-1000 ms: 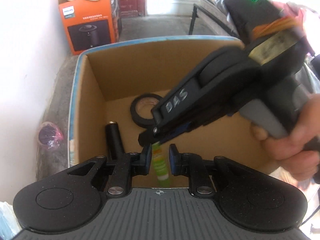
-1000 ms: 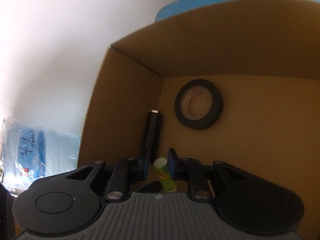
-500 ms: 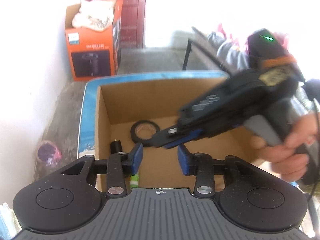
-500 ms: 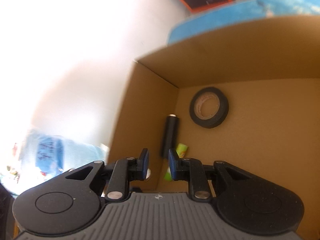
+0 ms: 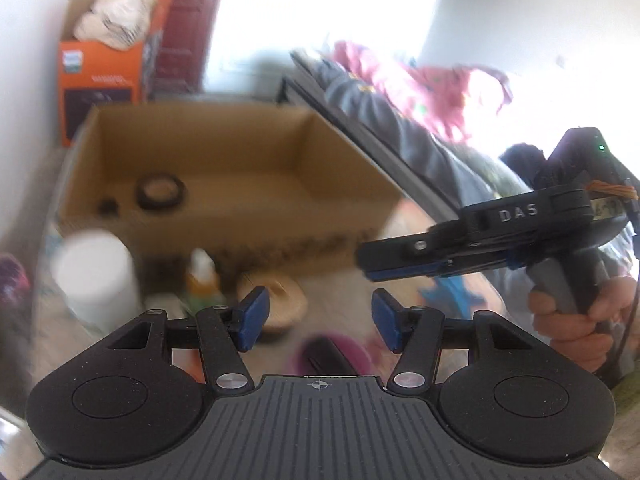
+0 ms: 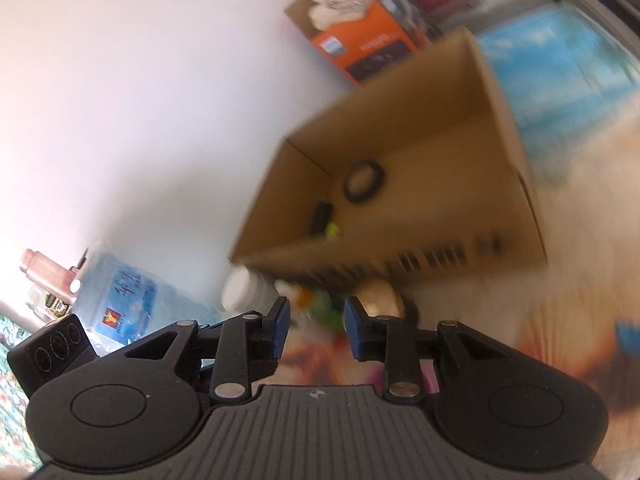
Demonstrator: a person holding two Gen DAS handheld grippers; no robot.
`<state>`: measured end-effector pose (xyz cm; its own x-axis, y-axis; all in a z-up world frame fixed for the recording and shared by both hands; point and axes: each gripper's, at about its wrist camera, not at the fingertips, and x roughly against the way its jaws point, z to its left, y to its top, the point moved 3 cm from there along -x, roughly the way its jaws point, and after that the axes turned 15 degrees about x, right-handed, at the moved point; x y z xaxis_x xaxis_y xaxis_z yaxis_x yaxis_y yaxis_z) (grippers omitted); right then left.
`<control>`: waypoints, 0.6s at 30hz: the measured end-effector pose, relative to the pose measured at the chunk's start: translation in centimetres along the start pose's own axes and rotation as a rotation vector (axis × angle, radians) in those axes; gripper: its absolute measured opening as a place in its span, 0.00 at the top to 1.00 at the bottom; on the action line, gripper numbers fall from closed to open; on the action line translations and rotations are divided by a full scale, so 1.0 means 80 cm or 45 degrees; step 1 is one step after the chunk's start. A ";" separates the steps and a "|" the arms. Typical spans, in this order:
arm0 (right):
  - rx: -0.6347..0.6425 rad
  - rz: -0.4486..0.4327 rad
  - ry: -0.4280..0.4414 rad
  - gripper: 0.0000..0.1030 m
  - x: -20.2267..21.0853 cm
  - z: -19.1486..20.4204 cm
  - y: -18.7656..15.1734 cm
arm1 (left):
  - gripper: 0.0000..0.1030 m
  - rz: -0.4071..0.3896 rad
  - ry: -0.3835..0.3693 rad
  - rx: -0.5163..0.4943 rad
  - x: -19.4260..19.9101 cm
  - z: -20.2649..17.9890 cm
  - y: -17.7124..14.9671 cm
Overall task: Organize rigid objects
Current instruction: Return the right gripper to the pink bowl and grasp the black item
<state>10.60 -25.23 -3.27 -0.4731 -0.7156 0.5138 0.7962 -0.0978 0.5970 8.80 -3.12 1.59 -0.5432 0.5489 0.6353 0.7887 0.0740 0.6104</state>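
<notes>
Left wrist: left claw [image 5: 318,318] now gaping, empty, pulled back out of cardboard box [image 5: 224,236]; tape roll [image 5: 161,191] inside at 10 o'clock. White jar [image 5: 94,276], wooden bowl [image 5: 276,300] await outside.

Right wrist: right claw [image 6: 316,330] parted, empty; green tube [image 6: 332,230] dropped in box beside black cylinder [image 6: 322,216]. Next pick likely.

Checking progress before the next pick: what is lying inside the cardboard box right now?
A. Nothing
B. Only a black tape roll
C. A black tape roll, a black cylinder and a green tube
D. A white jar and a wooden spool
C: the right wrist view looks into the cardboard box and shows the black tape roll, the black cylinder and the green tube on its floor.
</notes>
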 end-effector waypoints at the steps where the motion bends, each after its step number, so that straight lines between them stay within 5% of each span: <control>1: -0.029 0.011 -0.010 0.69 -0.004 -0.009 -0.010 | 0.46 0.043 -0.003 -0.002 -0.008 -0.003 -0.010; 6: -0.051 0.023 -0.084 0.69 -0.018 -0.013 -0.047 | 0.53 0.125 0.064 -0.065 -0.036 -0.019 -0.048; 18: 0.138 0.128 -0.245 0.69 -0.057 0.009 -0.053 | 0.65 0.166 0.232 -0.151 -0.076 -0.020 -0.063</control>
<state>9.13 -21.04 -7.67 -0.4649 -0.5718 0.6759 0.8029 0.0496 0.5941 7.70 -8.14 -4.60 -0.4902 0.3876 0.7807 0.8222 -0.0918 0.5618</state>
